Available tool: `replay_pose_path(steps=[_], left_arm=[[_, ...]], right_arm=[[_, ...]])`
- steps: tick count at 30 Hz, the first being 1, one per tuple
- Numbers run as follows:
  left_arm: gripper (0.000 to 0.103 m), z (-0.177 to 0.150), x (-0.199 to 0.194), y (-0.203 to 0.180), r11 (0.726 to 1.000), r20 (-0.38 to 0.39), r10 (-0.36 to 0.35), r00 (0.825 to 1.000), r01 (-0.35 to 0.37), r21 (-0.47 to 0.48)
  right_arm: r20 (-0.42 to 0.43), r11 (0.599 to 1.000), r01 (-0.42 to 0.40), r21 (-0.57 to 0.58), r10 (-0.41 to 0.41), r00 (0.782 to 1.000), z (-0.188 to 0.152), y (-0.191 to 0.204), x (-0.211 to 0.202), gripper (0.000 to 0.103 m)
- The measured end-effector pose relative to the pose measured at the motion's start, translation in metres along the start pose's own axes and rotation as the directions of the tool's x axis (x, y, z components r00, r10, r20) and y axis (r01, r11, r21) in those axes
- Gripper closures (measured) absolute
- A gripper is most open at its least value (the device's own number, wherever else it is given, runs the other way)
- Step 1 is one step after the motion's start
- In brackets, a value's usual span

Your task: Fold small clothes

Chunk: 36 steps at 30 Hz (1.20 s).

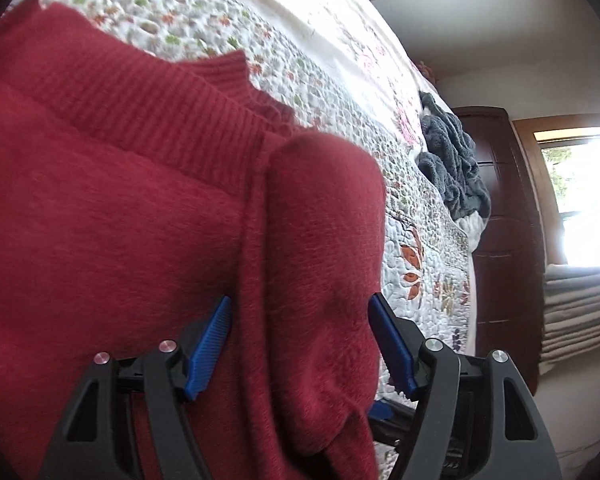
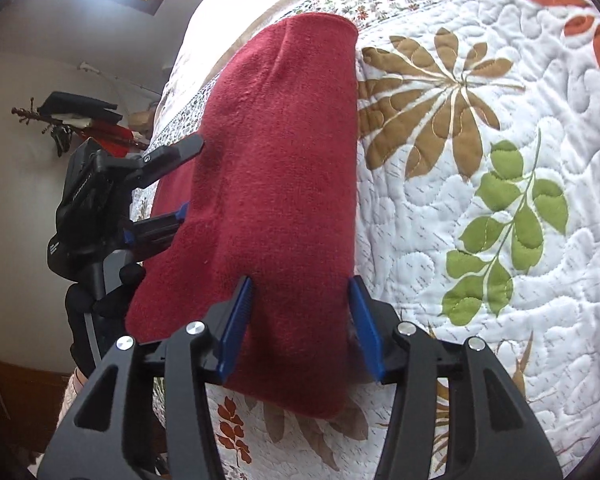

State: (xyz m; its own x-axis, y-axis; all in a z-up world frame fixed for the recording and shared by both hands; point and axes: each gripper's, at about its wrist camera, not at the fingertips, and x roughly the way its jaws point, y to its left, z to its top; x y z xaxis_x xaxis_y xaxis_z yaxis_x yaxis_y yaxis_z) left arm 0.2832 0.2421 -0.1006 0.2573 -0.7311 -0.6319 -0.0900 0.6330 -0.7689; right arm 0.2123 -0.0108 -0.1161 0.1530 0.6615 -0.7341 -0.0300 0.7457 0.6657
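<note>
A red knit sweater (image 1: 100, 220) lies on the flowered quilt (image 1: 420, 264), its ribbed hem (image 1: 160, 108) towards the far side. A folded sleeve (image 1: 324, 240) runs between the blue pads of my left gripper (image 1: 300, 304), whose jaws stand wide apart around it. In the right wrist view a long red sleeve (image 2: 284, 168) stretches away across the quilt (image 2: 500, 120). My right gripper (image 2: 300, 280) is open, one pad on either side of the sleeve's near end. The left gripper (image 2: 186, 180) shows at the sleeve's left edge, held by a gloved hand (image 2: 108, 300).
A grey fluffy blanket (image 1: 452, 160) is bunched at the bed's far edge, beside a dark wooden cabinet (image 1: 504, 240). A bright window (image 1: 580, 200) and folded grey cloth (image 1: 580, 308) lie beyond. In the right wrist view, dark items hang on the wall (image 2: 76, 112).
</note>
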Motion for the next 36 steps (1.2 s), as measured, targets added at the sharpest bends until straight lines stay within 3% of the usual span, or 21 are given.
replay_pose_path(steps=[2, 4, 5, 7, 8, 12, 16, 20, 27, 36], left_arm=[[0.036, 0.0, 0.004, -0.004, 1.0, 0.0, -0.005, 1.0, 0.005, 0.003], [0.055, -0.001, 0.008, -0.006, 0.999, 0.006, 0.033, 0.999, -0.033, 0.006], [0.059, -0.001, 0.008, -0.007, 0.999, 0.012, 0.044, 0.999, -0.044, 0.003], [0.082, -0.002, 0.009, -0.007, 0.999, 0.024, 0.035, 0.999, -0.035, -0.009], [0.085, -0.003, 0.008, -0.007, 1.0, 0.03, 0.024, 0.999, -0.023, -0.014], [0.087, -0.009, -0.007, -0.018, 1.0, 0.092, 0.008, 0.996, -0.01, 0.024], [0.088, -0.011, -0.031, -0.03, 0.998, 0.143, -0.03, 0.989, 0.021, 0.065], [0.088, -0.007, -0.051, -0.038, 0.994, 0.172, -0.012, 0.985, -0.007, 0.11], [0.088, 0.0, -0.102, -0.021, 0.993, 0.239, 0.007, 0.971, -0.035, 0.109], [0.088, 0.007, -0.167, 0.021, 0.983, 0.316, 0.128, 0.94, -0.163, 0.088]], right_arm=[[0.002, 1.0, -0.006, 0.002, 0.006, 1.0, -0.002, -0.004, -0.001, 0.053], [0.005, 1.0, -0.009, 0.001, 0.009, 1.0, -0.004, -0.006, -0.003, 0.053], [0.006, 1.0, -0.009, 0.001, 0.009, 1.0, -0.006, -0.005, -0.007, 0.053], [0.007, 1.0, -0.009, 0.003, 0.009, 1.0, -0.005, -0.004, -0.005, 0.053], [0.007, 1.0, -0.008, 0.003, 0.008, 1.0, -0.003, -0.003, -0.003, 0.053], [0.026, 1.0, -0.002, -0.014, 0.002, 1.0, -0.005, 0.005, -0.009, 0.053], [0.065, 0.999, -0.053, -0.004, 0.053, 0.996, -0.008, 0.009, -0.029, 0.053], [0.089, 0.998, -0.07, -0.005, 0.07, 0.994, -0.011, 0.011, -0.042, 0.053], [0.074, 0.998, -0.063, -0.02, 0.064, 0.995, -0.02, 0.017, -0.04, 0.053], [0.04, 0.997, -0.058, -0.047, 0.06, 0.997, -0.022, 0.034, -0.024, 0.053]])
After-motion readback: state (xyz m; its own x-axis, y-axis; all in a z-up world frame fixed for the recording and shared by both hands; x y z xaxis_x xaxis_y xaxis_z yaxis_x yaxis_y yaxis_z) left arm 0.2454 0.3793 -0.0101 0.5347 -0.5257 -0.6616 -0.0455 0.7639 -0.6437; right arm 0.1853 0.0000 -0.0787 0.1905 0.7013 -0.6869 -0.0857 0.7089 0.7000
